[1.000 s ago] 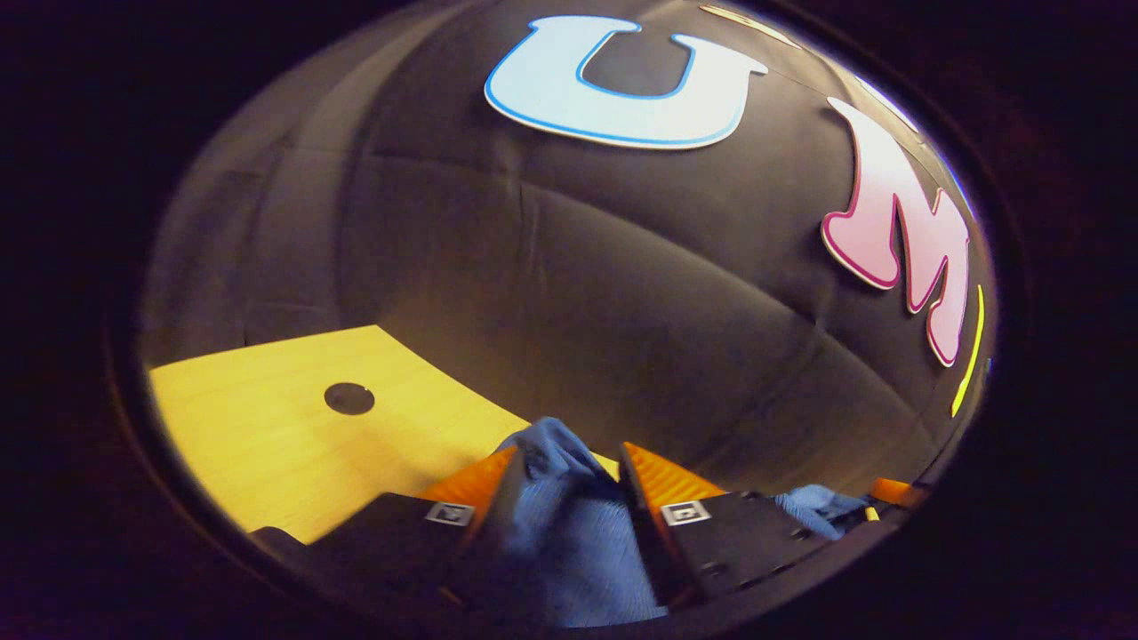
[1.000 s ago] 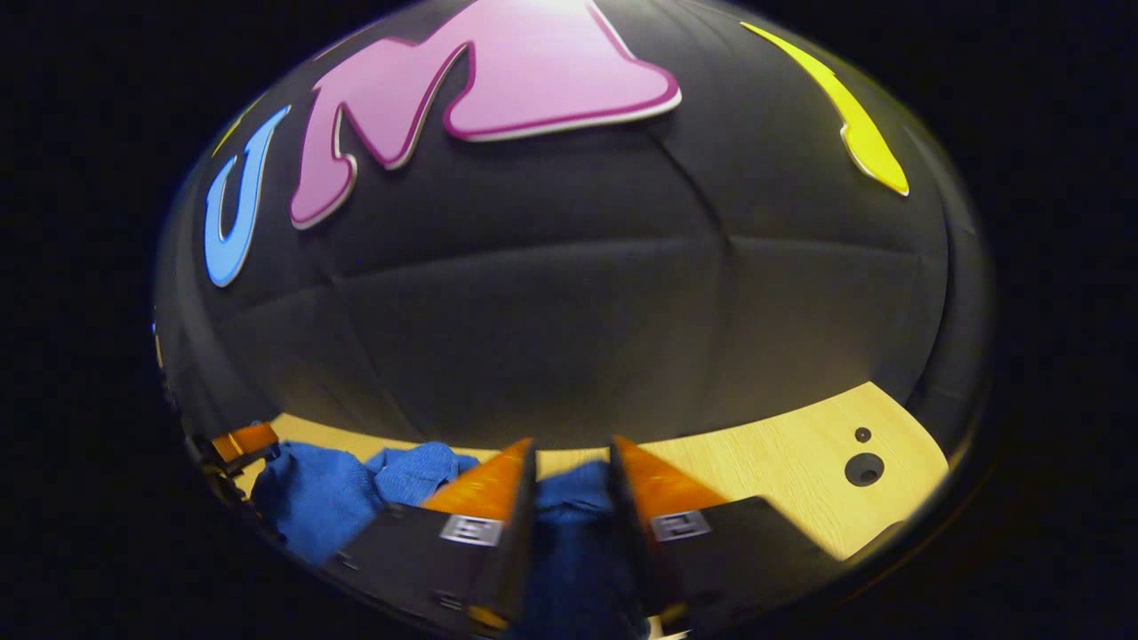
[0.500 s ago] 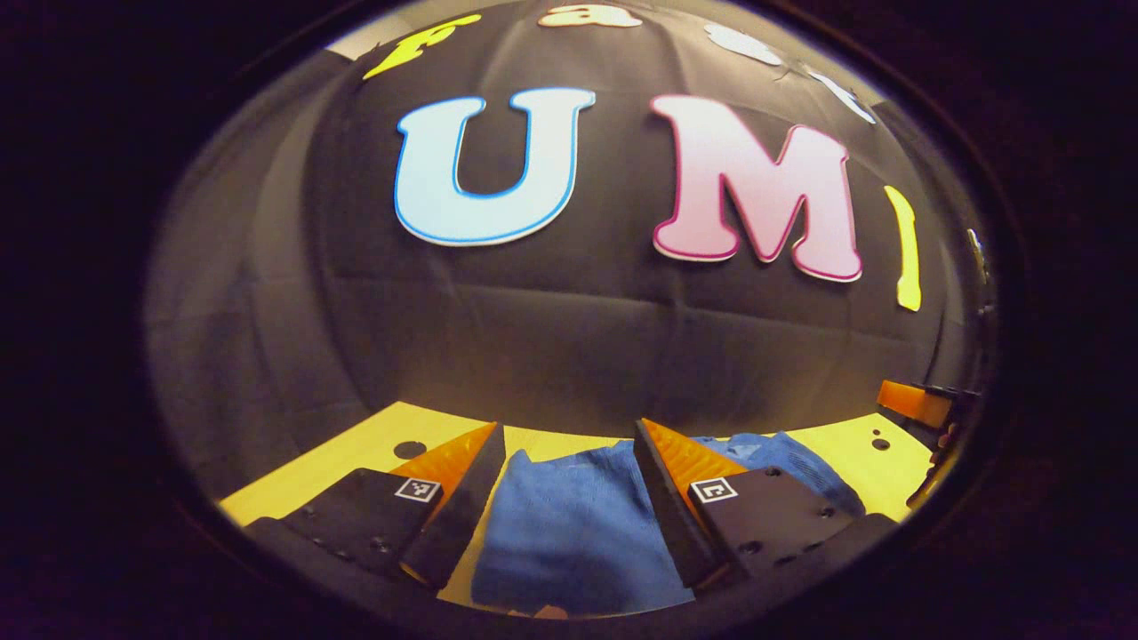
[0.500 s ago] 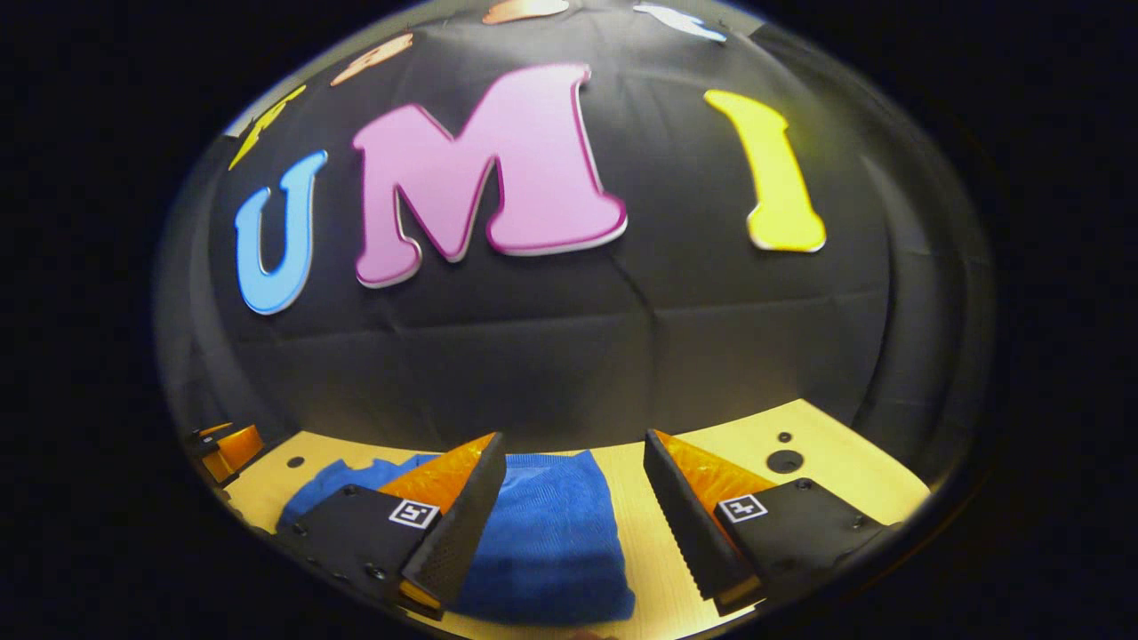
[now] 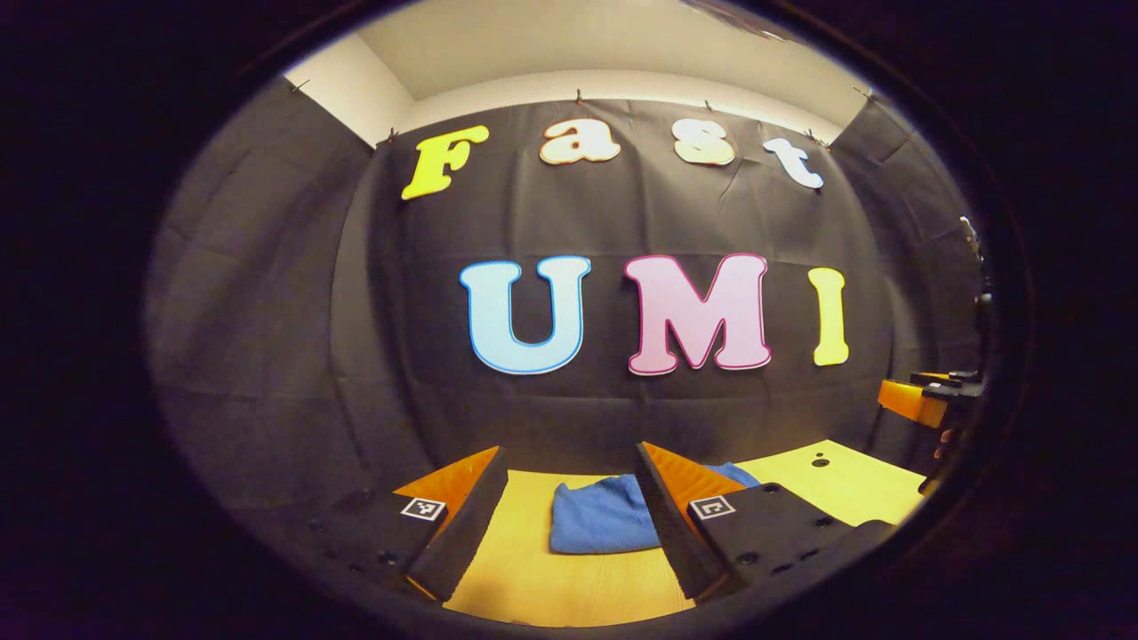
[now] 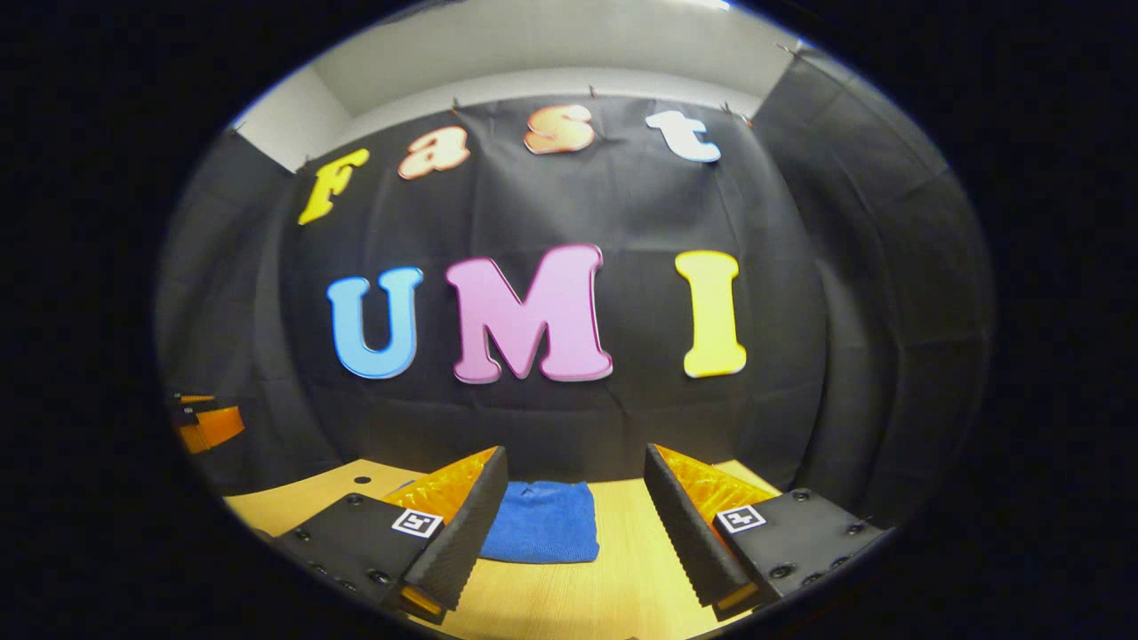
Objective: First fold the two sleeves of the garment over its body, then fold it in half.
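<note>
Left gripper view: my left gripper (image 5: pixel 569 498) is wide open, holding nothing; folded garment (image 5: pixel 597 519) lies on the table (image 5: pixel 551 587) ahead, apart from the fingers.

Right gripper view: my right gripper (image 6: pixel 573 502) is wide open, empty; garment (image 6: pixel 542 533) lies ahead between the fingers, untouched.

One folded blue garment (image 5: pixel 597 526), one wooden table (image 6: pixel 622 596), two tongs (both spread apart): left tongs (image 5: pixel 571 511), right tongs (image 6: pixel 576 516).

A: Any label, brand or number we can read right now?
B: None. We just see square black-and-white coded tags (image 5: pixel 712 508) on the left gripper (image 5: pixel 569 449) and right gripper (image 6: pixel 574 449).
</note>
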`<state>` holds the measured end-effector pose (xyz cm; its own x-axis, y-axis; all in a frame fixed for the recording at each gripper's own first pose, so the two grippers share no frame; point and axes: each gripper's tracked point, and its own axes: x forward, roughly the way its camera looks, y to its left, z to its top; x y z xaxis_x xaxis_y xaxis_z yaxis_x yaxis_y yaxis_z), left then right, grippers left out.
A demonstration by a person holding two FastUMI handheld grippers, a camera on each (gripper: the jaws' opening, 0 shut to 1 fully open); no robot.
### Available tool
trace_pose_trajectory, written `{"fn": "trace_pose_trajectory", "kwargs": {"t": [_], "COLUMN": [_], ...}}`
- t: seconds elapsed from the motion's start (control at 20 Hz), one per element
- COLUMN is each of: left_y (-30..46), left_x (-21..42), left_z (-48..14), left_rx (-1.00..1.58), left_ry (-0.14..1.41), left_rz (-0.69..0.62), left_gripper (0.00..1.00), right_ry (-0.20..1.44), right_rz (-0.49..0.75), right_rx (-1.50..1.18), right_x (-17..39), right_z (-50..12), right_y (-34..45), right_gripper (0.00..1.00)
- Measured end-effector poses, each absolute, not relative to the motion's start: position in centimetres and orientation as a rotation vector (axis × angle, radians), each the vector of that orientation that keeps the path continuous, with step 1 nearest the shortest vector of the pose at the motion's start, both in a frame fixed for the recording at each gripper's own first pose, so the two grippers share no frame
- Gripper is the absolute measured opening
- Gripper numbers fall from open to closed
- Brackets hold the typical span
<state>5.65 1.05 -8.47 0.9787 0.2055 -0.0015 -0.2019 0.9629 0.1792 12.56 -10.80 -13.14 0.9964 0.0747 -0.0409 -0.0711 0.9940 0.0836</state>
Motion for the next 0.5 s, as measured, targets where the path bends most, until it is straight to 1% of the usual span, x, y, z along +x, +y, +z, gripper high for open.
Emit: {"fn": "trace_pose_trajectory", "kwargs": {"t": [0.05,0.15,0.2,0.25,0.35,0.5], "left_y": [0.5,-1.6,-2.2,-2.4,-2.4,-2.7], "left_x": [4.2,1.8,1.0,0.4,-0.9,-1.6], "left_z": [-7.6,-6.1,-5.0,-3.7,-1.3,-0.5], "left_rx": [0.179,0.121,0.082,0.052,0.048,0.148], "left_ry": [0.005,-0.014,-0.038,-0.076,-0.148,-0.146], "left_rz": [0.189,0.113,0.086,0.077,0.075,0.064], "left_gripper": [0.82,0.82,0.82,0.82,0.82,0.82], "right_ry": [0.029,0.035,0.036,0.028,-0.012,-0.021], "right_rz": [0.096,0.13,0.132,0.132,0.136,0.172], "right_rx": [0.063,0.062,0.075,0.088,0.083,0.051], "right_x": [11.0,8.4,7.3,6.4,5.5,4.3], "right_z": [-11.8,-9.9,-8.9,-7.8,-5.3,-3.9], "right_y": [-9.9,-8.1,-7.6,-7.0,-5.8,-3.7], "right_gripper": [0.96,0.96,0.92,0.96,0.96,0.96]}}
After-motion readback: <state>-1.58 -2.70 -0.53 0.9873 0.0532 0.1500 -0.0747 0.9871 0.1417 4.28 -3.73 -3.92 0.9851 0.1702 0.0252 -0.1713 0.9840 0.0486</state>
